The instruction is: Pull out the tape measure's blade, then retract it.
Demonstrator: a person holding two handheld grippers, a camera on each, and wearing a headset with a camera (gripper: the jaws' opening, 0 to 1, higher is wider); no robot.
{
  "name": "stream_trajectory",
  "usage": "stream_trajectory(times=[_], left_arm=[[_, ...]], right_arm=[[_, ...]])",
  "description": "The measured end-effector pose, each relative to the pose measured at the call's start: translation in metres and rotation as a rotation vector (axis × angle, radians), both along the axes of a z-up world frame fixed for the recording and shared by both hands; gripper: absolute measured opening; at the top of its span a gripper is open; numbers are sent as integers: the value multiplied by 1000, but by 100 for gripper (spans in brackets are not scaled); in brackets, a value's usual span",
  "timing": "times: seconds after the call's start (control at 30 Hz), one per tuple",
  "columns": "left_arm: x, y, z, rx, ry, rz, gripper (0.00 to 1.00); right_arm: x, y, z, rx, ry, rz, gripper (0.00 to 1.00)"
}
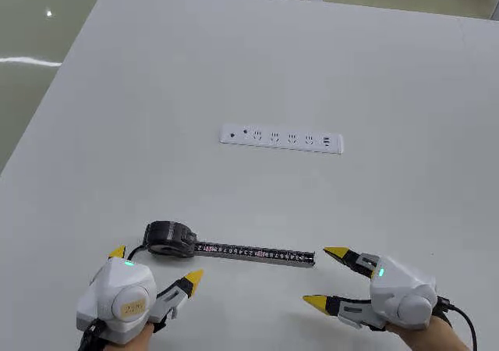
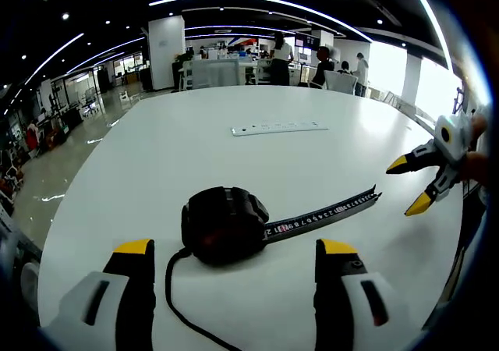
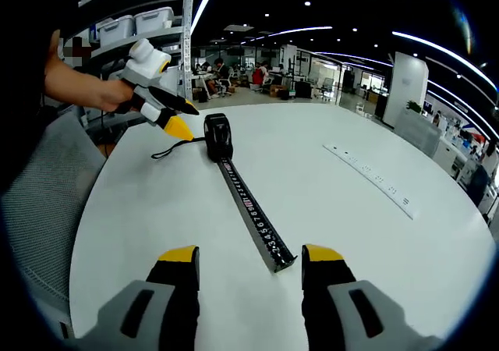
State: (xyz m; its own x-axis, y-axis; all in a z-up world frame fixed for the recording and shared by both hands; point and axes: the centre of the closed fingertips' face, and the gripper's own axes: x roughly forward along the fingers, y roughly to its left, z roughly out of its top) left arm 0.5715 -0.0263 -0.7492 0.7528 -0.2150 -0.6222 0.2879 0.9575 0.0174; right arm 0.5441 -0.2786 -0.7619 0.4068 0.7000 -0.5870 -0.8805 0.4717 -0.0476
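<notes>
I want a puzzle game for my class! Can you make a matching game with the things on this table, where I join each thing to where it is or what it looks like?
Things:
1. tape measure case
2. blade
3. power strip
4. right gripper

Clues:
A. white, lying farther back on the table
B. open, holding nothing, close to the blade's tip
C. black, just in front of the left gripper
D. pulled out, lying flat on the table

Right pairs: 1-C, 2-D, 3-A, 4-B.
</notes>
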Motion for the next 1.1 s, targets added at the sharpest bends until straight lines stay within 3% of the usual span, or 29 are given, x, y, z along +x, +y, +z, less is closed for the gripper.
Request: stream_trajectory(times=[0.57, 0.77, 1.1], left_arm=[[19, 0, -12, 3, 4, 19, 80], [26, 1, -15, 21, -2, 21, 80], [31, 3, -25, 16, 20, 33, 79]], right_arm=[[19, -5, -23, -34, 15, 96, 42], [27, -5, -29, -20, 33, 121, 38], [30, -3, -45, -20, 63, 174, 29]])
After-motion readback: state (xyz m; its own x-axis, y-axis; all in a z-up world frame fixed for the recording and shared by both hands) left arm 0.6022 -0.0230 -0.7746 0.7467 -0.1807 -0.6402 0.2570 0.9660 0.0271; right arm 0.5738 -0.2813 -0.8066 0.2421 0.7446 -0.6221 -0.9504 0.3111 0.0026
